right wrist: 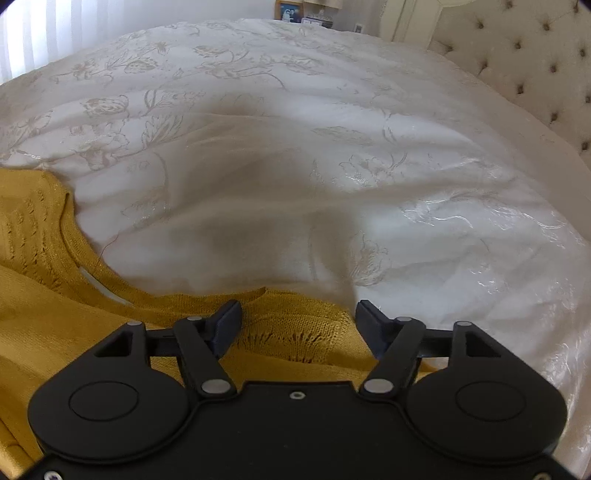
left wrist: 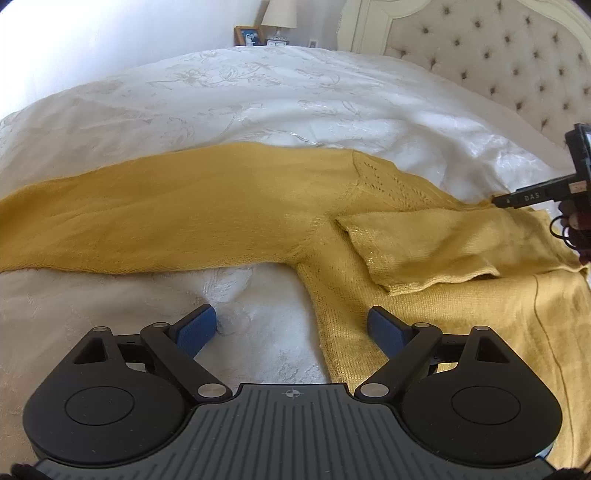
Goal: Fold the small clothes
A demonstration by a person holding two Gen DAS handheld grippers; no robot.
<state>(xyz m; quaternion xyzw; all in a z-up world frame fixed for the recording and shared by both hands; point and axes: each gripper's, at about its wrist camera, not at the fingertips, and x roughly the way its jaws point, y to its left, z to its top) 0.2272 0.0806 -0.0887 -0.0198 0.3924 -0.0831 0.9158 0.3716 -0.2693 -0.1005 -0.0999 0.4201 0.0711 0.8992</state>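
A mustard-yellow knit sweater (left wrist: 369,229) lies flat on the white bed. One long sleeve (left wrist: 147,218) stretches out to the left, and the other sleeve (left wrist: 424,247) is folded across the body. My left gripper (left wrist: 291,319) is open just above the sweater's side edge: one blue pad is over the bedspread and the other over the knit, with nothing gripped. In the right wrist view the sweater's neckline (right wrist: 85,266) curves at the left. My right gripper (right wrist: 297,310) stands open over the shoulder (right wrist: 295,332), its pads apart from the fabric.
The white floral bedspread (right wrist: 295,129) is wrinkled and reaches far back. A tufted headboard (left wrist: 498,62) rises at the right. A lamp (left wrist: 279,14) and a photo frame (left wrist: 249,36) stand behind the bed. A black device with a cable (left wrist: 535,195) enters at the right edge.
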